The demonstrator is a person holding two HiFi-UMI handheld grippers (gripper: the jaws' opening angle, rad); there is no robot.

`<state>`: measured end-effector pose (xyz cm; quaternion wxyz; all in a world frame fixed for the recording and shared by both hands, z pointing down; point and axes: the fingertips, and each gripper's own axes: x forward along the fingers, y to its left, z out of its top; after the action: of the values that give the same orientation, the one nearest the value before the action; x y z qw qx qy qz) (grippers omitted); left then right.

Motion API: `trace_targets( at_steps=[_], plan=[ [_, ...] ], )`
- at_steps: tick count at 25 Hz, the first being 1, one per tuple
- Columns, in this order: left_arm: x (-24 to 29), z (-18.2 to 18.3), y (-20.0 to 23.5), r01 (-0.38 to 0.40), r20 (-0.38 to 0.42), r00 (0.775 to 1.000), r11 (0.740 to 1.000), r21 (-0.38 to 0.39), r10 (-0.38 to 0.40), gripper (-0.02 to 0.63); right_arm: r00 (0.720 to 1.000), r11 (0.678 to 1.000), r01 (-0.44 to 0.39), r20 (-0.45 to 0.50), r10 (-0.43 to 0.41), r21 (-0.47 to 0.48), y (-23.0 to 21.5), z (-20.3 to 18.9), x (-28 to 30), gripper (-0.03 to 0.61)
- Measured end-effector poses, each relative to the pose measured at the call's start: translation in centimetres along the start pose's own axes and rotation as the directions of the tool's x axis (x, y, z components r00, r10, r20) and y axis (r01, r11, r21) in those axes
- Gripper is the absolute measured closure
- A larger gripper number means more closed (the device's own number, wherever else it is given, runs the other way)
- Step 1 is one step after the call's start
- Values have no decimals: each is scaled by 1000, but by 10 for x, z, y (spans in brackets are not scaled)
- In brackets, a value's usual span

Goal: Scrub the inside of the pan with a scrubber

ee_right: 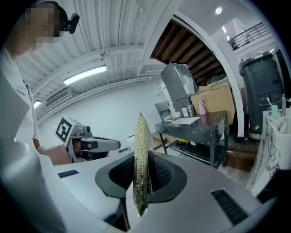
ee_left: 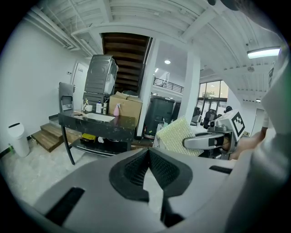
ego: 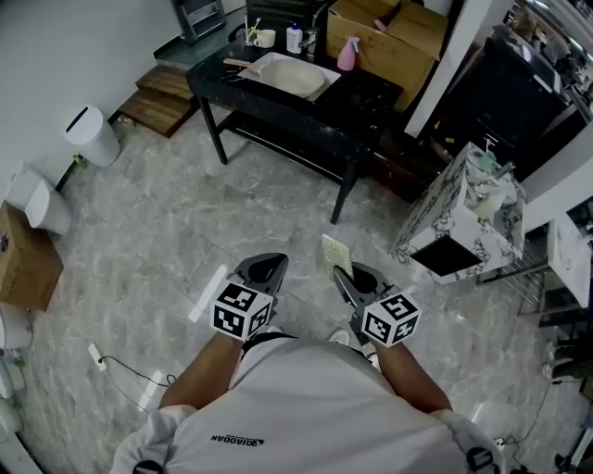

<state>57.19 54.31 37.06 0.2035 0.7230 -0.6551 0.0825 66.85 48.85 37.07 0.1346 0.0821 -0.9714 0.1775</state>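
Pale grey marbled tiles cover the floor [ego: 278,213], glossy enough to catch the light. A black table [ego: 371,93] with a lower shelf stands near the plain white wall [ego: 65,46]. Just left of it, wooden steps [ego: 162,97] lead up towards a dark stairway opening [ee_left: 125,45]. A white lidded bin [ego: 91,136] sits near the steps. Cardboard boxes [ego: 389,37] are stacked behind the table, beside a white pillar [ego: 449,65]. A marble-patterned cabinet [ego: 459,218] stands off to the right. Overhead, the ceiling [ee_left: 150,13] is ribbed white, with a fluorescent tube [ee_right: 84,75] lit. Tall windows [ee_left: 211,93] brighten the far end.
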Motion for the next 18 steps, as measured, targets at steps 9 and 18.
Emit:
trace_targets(
  at_steps=[9,18],
  plan=[
    [-20,-10,38,14,-4,1000,1000,7,-14,600,1000,1000,21,-2,-21,-2,24,-5,39,502],
    [-40,-22,83,-2,-5,1000,1000,-16,2,600,999,1000,10,-35,-10,-23,50,-8,78,500]
  ],
)
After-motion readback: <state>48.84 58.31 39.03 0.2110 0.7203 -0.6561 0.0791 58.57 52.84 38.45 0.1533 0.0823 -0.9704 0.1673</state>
